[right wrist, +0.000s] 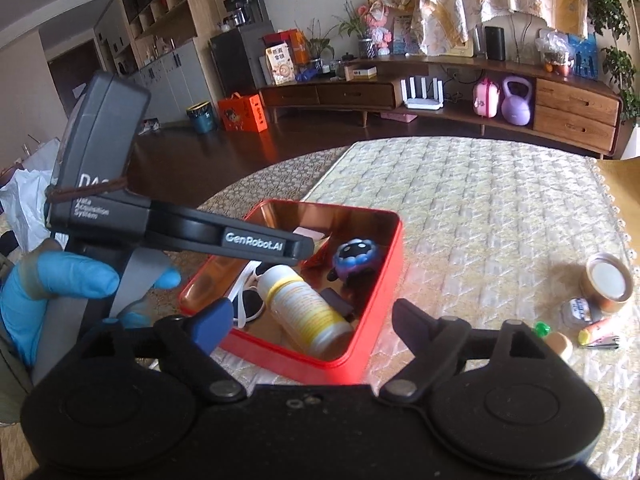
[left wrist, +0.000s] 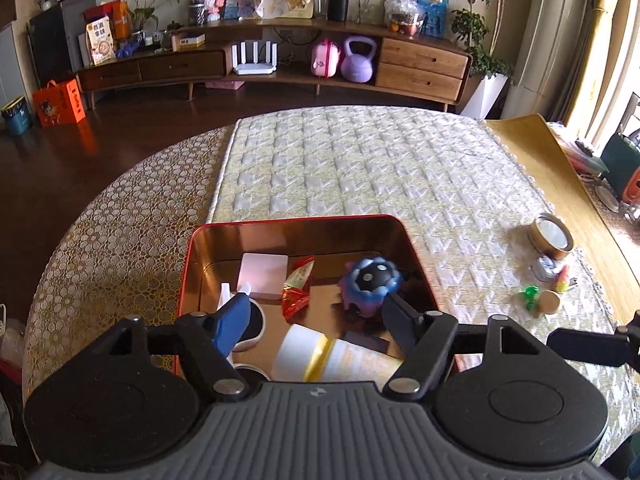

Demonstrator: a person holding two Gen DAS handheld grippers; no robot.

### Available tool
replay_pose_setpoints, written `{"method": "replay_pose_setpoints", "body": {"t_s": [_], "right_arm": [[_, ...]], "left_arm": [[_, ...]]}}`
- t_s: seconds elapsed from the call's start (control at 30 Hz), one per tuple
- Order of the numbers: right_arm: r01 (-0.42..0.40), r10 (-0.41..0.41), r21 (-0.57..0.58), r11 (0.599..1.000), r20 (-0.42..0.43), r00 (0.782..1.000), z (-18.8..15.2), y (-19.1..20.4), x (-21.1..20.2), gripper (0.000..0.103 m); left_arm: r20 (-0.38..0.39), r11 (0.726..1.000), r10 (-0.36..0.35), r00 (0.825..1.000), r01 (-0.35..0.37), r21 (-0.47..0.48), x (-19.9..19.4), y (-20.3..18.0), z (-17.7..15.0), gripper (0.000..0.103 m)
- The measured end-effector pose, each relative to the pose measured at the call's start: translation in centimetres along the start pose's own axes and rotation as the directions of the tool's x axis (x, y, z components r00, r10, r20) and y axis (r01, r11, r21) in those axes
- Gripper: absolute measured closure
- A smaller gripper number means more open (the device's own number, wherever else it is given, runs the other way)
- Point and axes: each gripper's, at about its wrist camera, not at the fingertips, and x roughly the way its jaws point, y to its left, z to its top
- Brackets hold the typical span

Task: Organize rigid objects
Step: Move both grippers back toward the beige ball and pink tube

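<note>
A red tin box (left wrist: 296,220) (right wrist: 384,248) with a coppery inside stands on the quilted table cover. In it lie a white bottle with a yellow band (left wrist: 320,356) (right wrist: 304,308), a blue spiky toy (left wrist: 370,284) (right wrist: 354,258), a pink pad (left wrist: 264,276) and a red snack packet (left wrist: 298,292). My left gripper (left wrist: 314,308) hangs open over the box's near end, nothing between its fingers. My right gripper (right wrist: 312,312) is open too, above the box's near corner and holding nothing. A blue-gloved hand (right wrist: 60,280) holds the left tool.
Loose things lie on the cover to the right: a brown tape roll (left wrist: 552,238) (right wrist: 608,282), a small wrapped jar (left wrist: 545,268), a green piece (left wrist: 530,296), a tan round lid (left wrist: 549,303) and an orange tube (right wrist: 596,328). A wooden sideboard (left wrist: 420,68) stands beyond the floor.
</note>
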Motion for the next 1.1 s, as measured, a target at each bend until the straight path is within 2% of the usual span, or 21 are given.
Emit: {"method": "replay_pose_setpoints", "body": {"t_s": [0.17, 0.27, 0.57, 0.8, 1.1], "right_arm": [[0.027, -0.028, 0.034, 0.999, 0.03, 0.999, -0.2, -1.2, -1.9, 0.008], [0.042, -0.044, 0.063, 0.997, 0.045, 0.998, -0.5, -2.5, -3.0, 0.004], [0.1, -0.107, 0.1, 0.99, 0.059, 0.993, -3.6, -6.7, -6.5, 0.001], [0.184, -0.193, 0.15, 0.972, 0.049, 0.98, -5.8, -11.0, -8.7, 0.001], [0.251, -0.261, 0.2, 0.947, 0.027, 0.965, -6.8, -15.7, -9.1, 0.001]], "left_arm": [[0.023, 1.0, -0.025, 0.999, 0.025, 0.0, -1.6, -1.4, -0.5, 0.029], [0.042, 0.999, -0.049, 0.998, 0.048, 0.008, -2.5, -2.5, -0.8, 0.02], [0.099, 0.991, -0.135, 0.986, 0.132, 0.034, -4.7, -6.5, -1.7, 0.018], [0.102, 0.978, -0.193, 0.976, 0.183, 0.105, -4.8, -10.5, -3.0, 0.018], [0.095, 0.968, -0.219, 0.971, 0.204, 0.147, -3.2, -14.9, -4.4, 0.018]]}}
